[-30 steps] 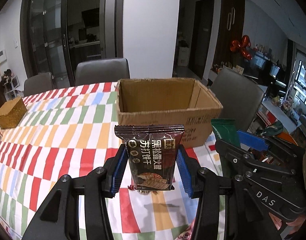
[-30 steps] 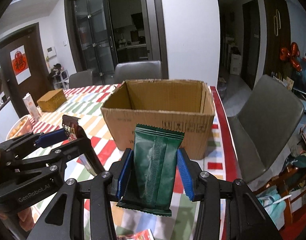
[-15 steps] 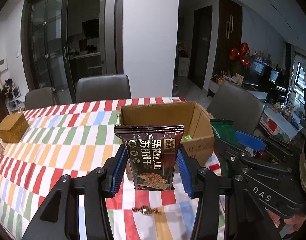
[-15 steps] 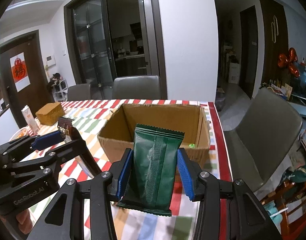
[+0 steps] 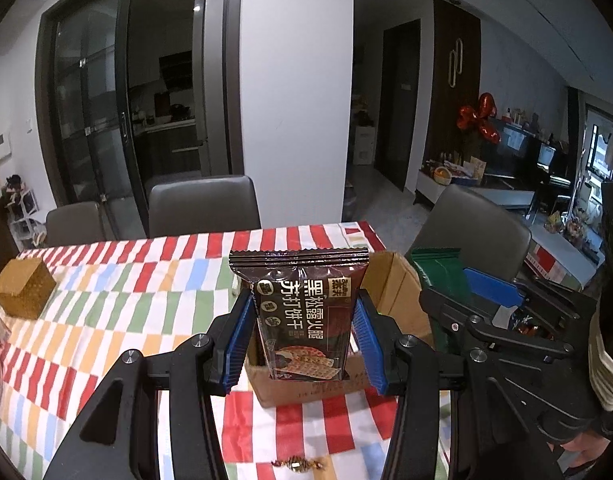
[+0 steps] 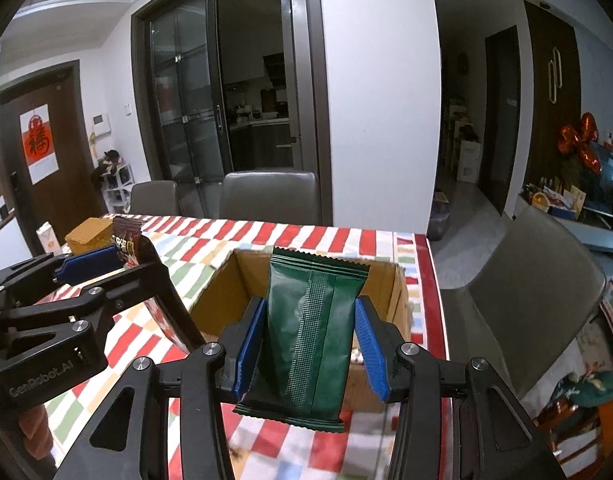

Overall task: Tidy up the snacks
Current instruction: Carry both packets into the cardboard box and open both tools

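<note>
Between the blue pads of the left gripper [image 5: 302, 342] a brown biscuit packet [image 5: 302, 312] stands upright, pinched at its sides; the right gripper [image 6: 310, 344] clamps a green packet [image 6: 310, 340] likewise. Both look light, crinkly and slippery, their contents likely brittle, so mid-body side grips suit. Beyond waits the cardboard box [image 6: 398, 292] on the striped tablecloth [image 5: 106, 300].

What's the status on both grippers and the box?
Left gripper shut on brown cracker packet. Right gripper shut on green packet. Cardboard box open ahead. Nothing blocking.
</note>
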Demonstrator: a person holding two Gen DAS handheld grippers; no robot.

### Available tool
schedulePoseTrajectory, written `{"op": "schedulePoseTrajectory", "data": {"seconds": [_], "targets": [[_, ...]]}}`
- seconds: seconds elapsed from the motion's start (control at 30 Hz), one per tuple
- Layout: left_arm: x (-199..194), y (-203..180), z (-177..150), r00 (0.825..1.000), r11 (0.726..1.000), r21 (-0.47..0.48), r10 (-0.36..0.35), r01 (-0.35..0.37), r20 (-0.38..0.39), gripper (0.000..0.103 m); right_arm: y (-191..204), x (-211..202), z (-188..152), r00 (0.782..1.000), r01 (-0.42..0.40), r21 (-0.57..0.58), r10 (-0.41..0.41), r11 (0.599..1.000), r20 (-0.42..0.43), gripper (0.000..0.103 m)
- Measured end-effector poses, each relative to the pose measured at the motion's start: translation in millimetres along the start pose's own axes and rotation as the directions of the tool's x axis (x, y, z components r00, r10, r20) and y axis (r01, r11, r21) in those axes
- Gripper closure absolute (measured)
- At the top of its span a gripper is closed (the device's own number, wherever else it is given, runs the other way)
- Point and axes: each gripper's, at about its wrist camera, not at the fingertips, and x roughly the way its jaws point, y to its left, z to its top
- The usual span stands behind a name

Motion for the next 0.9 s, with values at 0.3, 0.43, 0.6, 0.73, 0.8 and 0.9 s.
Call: {"op": "schedulePoseTrajectory", "data": {"seconds": [0.3,0.43,0.6,0.73,0.8,0.9], "targets": [[30.8,8.2,26.2,0.999,1.000,0.004,0.024,-0.024,-0.030,0.055,-7.1,22.4,24.4,1.000,0.019,0.008,-0.019,1.000,-0.009,0.057],[49.5,8.8,31.2,0.998,0.999,0.019,0.032,-0.031,-0.059,0.055,-12.0,36.9,30.2,0.999,0.026,0.014,-0.025,1.000,-0.029,0.057],[78.9,5.2,30.5,0.991,0.999,0.040,0.029,-0.024,-0.131,0.050,-15.4,49.2,31.3,0.998,0.041,0.022,-0.040,0.999,-0.051,0.057],[77.8,2.6,24.5,0.989,0.995,0.058,0.087,-0.081,-0.117,0.036,-18.9,51.4,27.7,0.996,0.053,0.026,-0.051,0.998,-0.073,0.057],[72.0,2.5,22.8,0.990,0.995,0.050,0.092,-0.087,-0.108,0.032,-21.7,49.6,24.9,0.995,0.061,0.025,-0.059,0.998,-0.076,0.057],[59.2,0.3,18.1,0.991,0.994,0.064,0.100,-0.094,-0.090,0.032,-23.0,42.0,19.0,0.996,0.051,0.023,-0.049,0.998,-0.076,0.057]]}}
